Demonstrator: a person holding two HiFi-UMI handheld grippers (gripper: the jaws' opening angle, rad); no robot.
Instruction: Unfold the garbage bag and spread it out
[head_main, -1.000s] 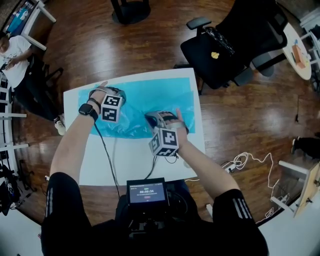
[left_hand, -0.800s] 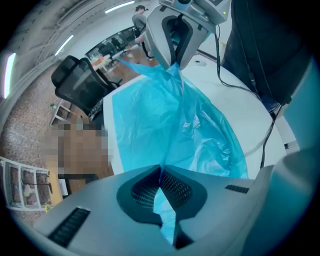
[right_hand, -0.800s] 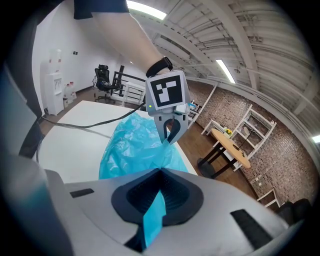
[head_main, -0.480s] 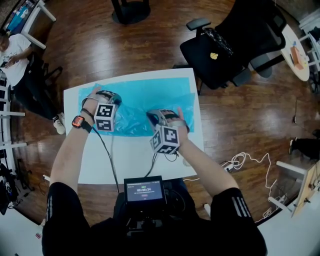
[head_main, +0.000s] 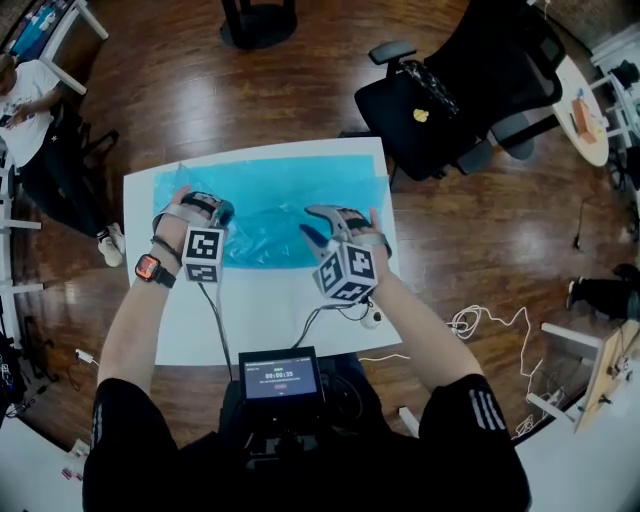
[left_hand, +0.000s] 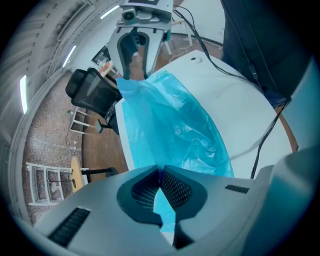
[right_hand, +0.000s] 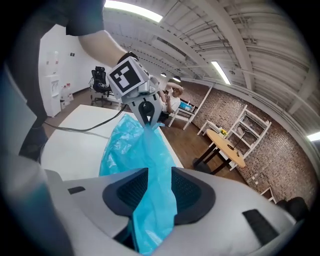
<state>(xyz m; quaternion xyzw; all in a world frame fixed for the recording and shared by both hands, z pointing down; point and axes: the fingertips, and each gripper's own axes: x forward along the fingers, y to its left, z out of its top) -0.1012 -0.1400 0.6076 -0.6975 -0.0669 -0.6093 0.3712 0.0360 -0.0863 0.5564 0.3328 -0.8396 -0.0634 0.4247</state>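
Seen from the head view, a blue garbage bag (head_main: 275, 195) lies flat across the upper half of a white table (head_main: 265, 320), its near edge lifted at 2 points by the grippers. The left gripper (head_main: 218, 212), at the frame's left centre, has its jaws closed tight on a thin fold of the bag's film; in its own view the blue plastic runs up from the pads toward the top of the picture. The right gripper (head_main: 318, 228), at the centre right, has just been opening its jaws: they stand partly apart, with a strip of the bag hanging loosely between the pads and not pinched.

2 dark cables (head_main: 215, 320) trail from the grippers down over the bare table toward a small screen (head_main: 280, 375) at the bottom centre. A black office chair (head_main: 450, 100) stands just beyond the table's upper right corner. A seated person (head_main: 25, 95) is at the upper left edge, well apart from the table. A white cord (head_main: 490, 325) lies coiled on the wooden floor (head_main: 300, 80) at the lower right.
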